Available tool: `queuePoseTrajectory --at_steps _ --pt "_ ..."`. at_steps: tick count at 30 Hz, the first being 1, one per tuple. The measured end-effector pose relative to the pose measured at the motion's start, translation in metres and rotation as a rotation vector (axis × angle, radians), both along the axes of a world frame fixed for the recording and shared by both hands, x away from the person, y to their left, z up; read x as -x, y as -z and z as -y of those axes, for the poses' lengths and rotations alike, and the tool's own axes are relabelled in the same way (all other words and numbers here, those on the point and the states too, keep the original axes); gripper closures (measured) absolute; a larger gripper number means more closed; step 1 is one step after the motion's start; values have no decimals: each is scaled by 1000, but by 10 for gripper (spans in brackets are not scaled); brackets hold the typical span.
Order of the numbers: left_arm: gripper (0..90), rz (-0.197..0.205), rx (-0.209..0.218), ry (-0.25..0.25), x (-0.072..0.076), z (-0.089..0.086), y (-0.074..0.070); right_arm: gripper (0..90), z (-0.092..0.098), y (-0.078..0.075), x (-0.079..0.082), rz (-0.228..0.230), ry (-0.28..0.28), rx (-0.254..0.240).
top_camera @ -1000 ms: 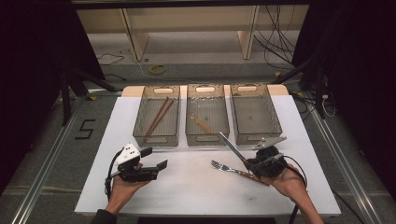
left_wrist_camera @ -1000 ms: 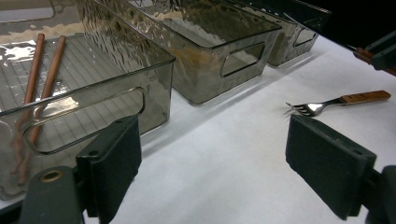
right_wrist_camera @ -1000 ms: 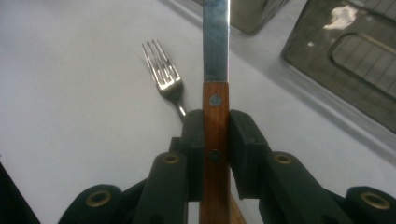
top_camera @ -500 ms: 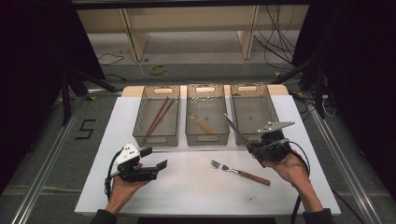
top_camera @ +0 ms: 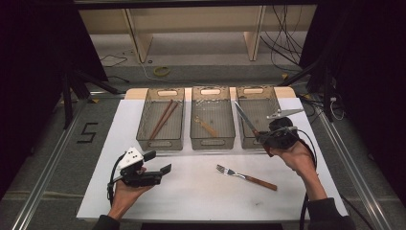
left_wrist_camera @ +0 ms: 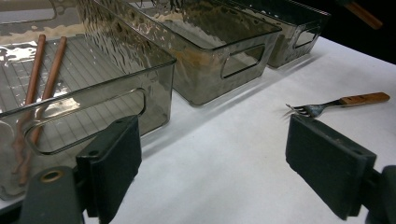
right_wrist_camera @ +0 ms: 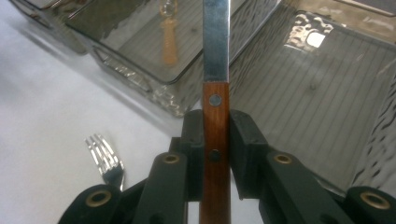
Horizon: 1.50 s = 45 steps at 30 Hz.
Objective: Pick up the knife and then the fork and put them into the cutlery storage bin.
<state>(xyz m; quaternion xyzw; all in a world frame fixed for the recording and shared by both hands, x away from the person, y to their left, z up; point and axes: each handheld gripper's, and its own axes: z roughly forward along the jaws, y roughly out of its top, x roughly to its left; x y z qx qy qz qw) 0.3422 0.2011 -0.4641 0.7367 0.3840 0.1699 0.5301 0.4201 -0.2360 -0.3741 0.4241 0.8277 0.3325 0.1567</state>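
Observation:
My right gripper (top_camera: 262, 136) is shut on the wooden handle of a table knife (top_camera: 244, 117), held above the front edge of the right bin (top_camera: 253, 87). In the right gripper view its pads clamp the handle (right_wrist_camera: 215, 116) and the steel blade points up and away over that bin. A fork (top_camera: 246, 177) with a wooden handle lies on the white table in front of the bins. My left gripper (top_camera: 158, 162) rests low at the front left, open, with nothing between its fingers (left_wrist_camera: 112, 158); the fork (left_wrist_camera: 336, 103) lies beyond its right-hand jaw.
Three clear grey bins stand in a row at the back. The left bin (top_camera: 160, 143) holds two brown chopsticks (top_camera: 163, 118). The middle bin (top_camera: 212, 142) holds a small wooden-handled utensil (top_camera: 207, 126). Cables trail off the table's right side.
My right gripper has carried the knife up and away from beside the fork toward the right bin. The left gripper and the fork have stayed where they were.

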Motion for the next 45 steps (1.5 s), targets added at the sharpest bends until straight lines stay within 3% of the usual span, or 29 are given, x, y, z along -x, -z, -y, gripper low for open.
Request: queuePoseTrajectory --at_steps 9,33,45 --pt "178 1 2 -1 0 0 0 776 0 -3 -21 0 38 -17" --pt "177 4 3 2 0 -1 0 775 -5 -18 -70 -19 126 0" --pt "177 4 3 2 0 -1 0 775 -6 -14 -89 -43 169 -3"
